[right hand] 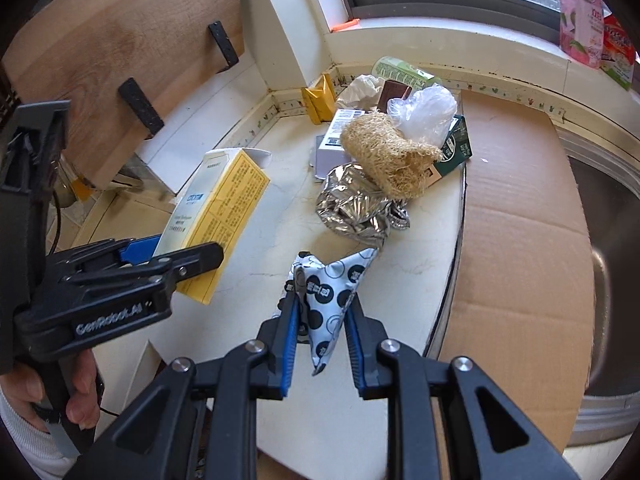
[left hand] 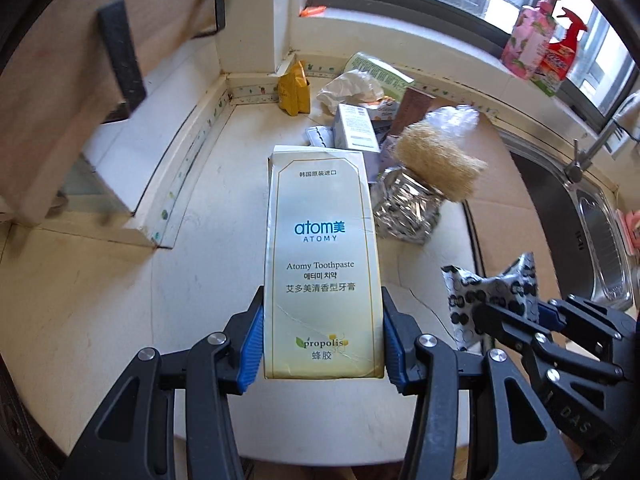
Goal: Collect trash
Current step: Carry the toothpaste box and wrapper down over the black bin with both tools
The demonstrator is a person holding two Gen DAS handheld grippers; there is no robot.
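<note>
My left gripper is shut on a pale yellow Atomy toothpaste box, held above the counter; the box also shows in the right wrist view. My right gripper is shut on a crumpled black-and-white dotted wrapper, seen from the left wrist view at lower right. Ahead lies a trash pile: a crumpled silver foil bag, a tan loofah, a clear plastic bag, a white carton, tissue and a yellow pouch.
A brown cardboard sheet covers the counter to the right, next to a steel sink. A wooden shelf with black brackets hangs at left. Pink and red bottles stand on the windowsill.
</note>
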